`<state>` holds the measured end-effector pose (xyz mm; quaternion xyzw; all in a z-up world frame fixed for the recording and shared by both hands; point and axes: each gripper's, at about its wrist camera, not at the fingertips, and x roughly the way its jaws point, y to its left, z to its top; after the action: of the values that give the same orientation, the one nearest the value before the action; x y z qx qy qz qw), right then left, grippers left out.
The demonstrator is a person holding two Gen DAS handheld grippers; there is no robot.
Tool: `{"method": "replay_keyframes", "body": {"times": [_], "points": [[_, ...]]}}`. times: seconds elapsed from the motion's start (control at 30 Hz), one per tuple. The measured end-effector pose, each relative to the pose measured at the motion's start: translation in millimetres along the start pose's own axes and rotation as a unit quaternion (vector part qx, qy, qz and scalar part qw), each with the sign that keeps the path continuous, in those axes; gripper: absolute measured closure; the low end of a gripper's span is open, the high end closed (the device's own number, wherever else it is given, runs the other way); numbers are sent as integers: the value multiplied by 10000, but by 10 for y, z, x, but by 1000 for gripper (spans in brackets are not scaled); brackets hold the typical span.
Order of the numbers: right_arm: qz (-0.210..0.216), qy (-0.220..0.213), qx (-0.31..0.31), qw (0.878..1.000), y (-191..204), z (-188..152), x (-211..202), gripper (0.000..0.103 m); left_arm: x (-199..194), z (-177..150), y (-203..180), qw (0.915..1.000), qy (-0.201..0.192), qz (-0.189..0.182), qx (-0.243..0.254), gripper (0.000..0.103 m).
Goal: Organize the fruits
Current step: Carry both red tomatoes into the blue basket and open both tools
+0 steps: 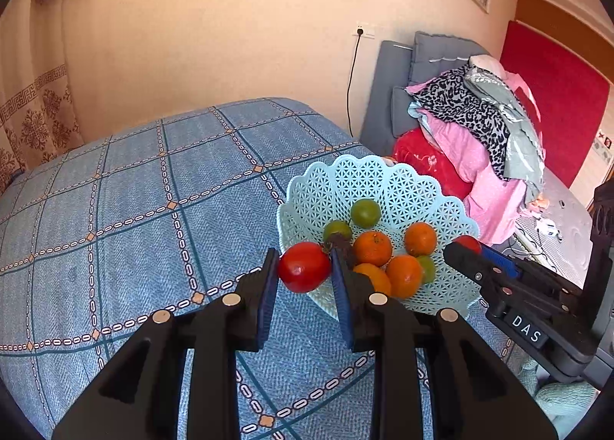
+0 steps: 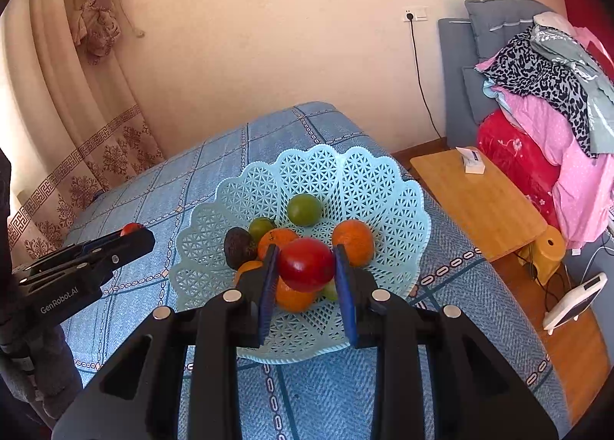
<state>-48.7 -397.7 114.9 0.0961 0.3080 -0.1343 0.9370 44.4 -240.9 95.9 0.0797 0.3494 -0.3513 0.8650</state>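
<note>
A pale blue lattice basket (image 1: 387, 186) (image 2: 345, 179) stands on the blue checked bedspread. It holds several oranges (image 1: 372, 248) (image 2: 353, 240), green fruits (image 1: 365, 212) (image 2: 304, 209) and one dark fruit (image 2: 238, 247). My left gripper (image 1: 305, 269) is shut on a red tomato (image 1: 304, 266), held at the basket's left rim. My right gripper (image 2: 306, 265) is shut on another red tomato (image 2: 306, 263), held above the fruit in the basket. Each gripper shows in the other view: the right one (image 1: 466, 248), the left one (image 2: 132, 232).
The bedspread (image 1: 134, 209) stretches left of the basket. A wooden side table (image 2: 476, 198) with a small white box stands right of the bed. A pile of clothes (image 1: 479, 125) lies beyond it. A curtain (image 2: 76, 133) hangs at the left.
</note>
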Motion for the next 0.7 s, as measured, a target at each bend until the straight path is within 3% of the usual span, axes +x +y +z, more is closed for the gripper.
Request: {"method": "replay_keyframes", "body": {"times": [0.7], "points": [[43,-223,149,9996,-174,185,-9,74,343,256,-459,9991,45,-231,363,76]]}}
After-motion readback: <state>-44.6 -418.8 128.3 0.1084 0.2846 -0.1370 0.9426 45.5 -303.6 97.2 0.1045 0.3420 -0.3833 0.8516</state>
